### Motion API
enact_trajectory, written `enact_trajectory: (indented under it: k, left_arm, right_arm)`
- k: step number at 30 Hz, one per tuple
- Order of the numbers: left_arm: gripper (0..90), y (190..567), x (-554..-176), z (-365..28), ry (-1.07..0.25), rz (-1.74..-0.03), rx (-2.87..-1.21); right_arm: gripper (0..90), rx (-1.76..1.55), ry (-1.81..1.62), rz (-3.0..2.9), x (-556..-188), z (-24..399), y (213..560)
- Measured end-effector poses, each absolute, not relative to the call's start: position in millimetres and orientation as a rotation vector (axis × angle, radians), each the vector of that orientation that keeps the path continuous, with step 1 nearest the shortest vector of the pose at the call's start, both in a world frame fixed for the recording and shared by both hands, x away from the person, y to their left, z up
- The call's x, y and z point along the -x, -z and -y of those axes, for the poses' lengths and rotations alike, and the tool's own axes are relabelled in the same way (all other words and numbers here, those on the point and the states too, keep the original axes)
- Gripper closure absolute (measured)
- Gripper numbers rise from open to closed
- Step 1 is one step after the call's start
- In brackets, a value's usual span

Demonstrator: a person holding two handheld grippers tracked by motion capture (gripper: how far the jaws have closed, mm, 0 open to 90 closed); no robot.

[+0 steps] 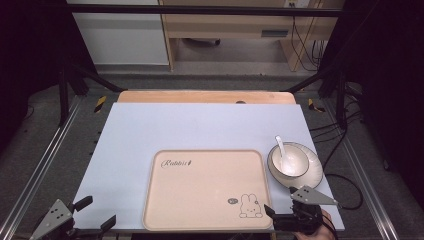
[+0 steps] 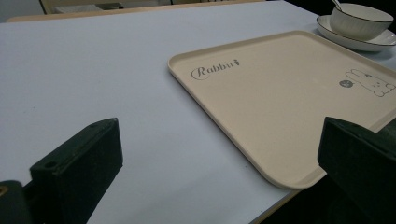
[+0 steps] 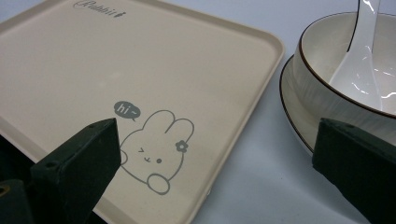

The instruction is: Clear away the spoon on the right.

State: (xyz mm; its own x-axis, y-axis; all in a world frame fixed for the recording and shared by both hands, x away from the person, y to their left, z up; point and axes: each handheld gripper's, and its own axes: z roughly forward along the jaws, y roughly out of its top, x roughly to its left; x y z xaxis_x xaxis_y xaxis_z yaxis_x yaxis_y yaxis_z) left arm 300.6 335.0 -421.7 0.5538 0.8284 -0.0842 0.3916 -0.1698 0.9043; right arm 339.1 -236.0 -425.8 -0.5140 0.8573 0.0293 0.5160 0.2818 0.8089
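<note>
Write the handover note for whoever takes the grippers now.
Left gripper: open, holds nothing, at the table's near left edge.
Right gripper: open, holds nothing, at the tray's near right corner, close to the bowl.
Bowl sits on its plate right of the tray, spoon standing in it.
Done: nothing on the tray yet.
Left: probably move the bowl set onto the tray.

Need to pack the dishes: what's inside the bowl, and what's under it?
A white spoon stands in the bowl; the bowl sits on a plate. The plate's middle is covered.
</note>
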Motion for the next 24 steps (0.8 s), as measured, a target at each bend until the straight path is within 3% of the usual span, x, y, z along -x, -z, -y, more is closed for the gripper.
enact_trajectory:
  k: [24]
  left_arm:
    - [0.0, 421.8, -300.8, -334.2, -0.537, -1.003, -1.79]
  right_arm:
    - [2.7, -1.249, -1.086, -2.132, -339.6, 233.7, 425.9]
